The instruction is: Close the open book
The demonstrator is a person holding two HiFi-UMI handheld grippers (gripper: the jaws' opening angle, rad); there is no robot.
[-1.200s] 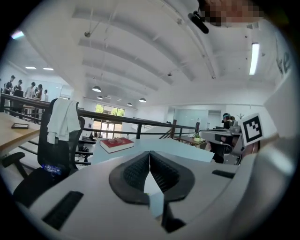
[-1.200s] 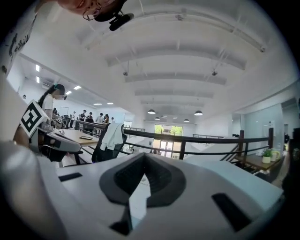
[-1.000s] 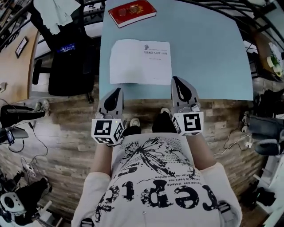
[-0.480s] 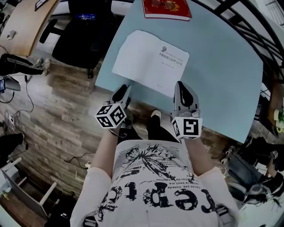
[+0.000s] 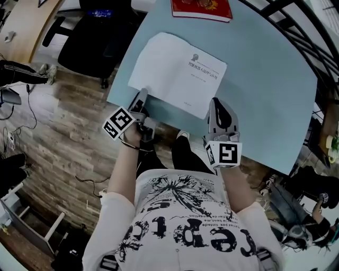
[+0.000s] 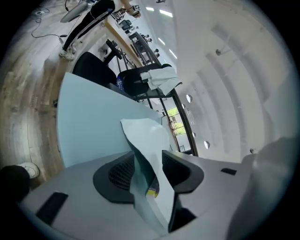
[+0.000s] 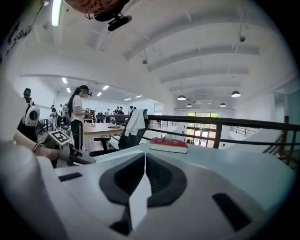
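A white book [image 5: 175, 71] lies flat on the light blue table [image 5: 265, 79], printed page up. My left gripper [image 5: 142, 95] lies rolled on its side at the book's near left corner. In the left gripper view its jaws [image 6: 145, 159] are opening, and a pale page [image 6: 147, 138] stands loosely between the pads. My right gripper [image 5: 214, 103] rests at the book's near right corner, by the table's front edge. Its jaws [image 7: 145, 159] are together, with a thin white sheet edge pinched between them.
A red book [image 5: 201, 8] lies at the table's far edge, also visible in the right gripper view [image 7: 168, 144]. A black office chair [image 5: 100, 37] stands left of the table over the wood floor. People stand at desks in the background.
My left gripper rolled onto its side, dropped to the book's near left corner, and its jaws spread. The right gripper shifted only slightly. The head view swung, so the table looks turned.
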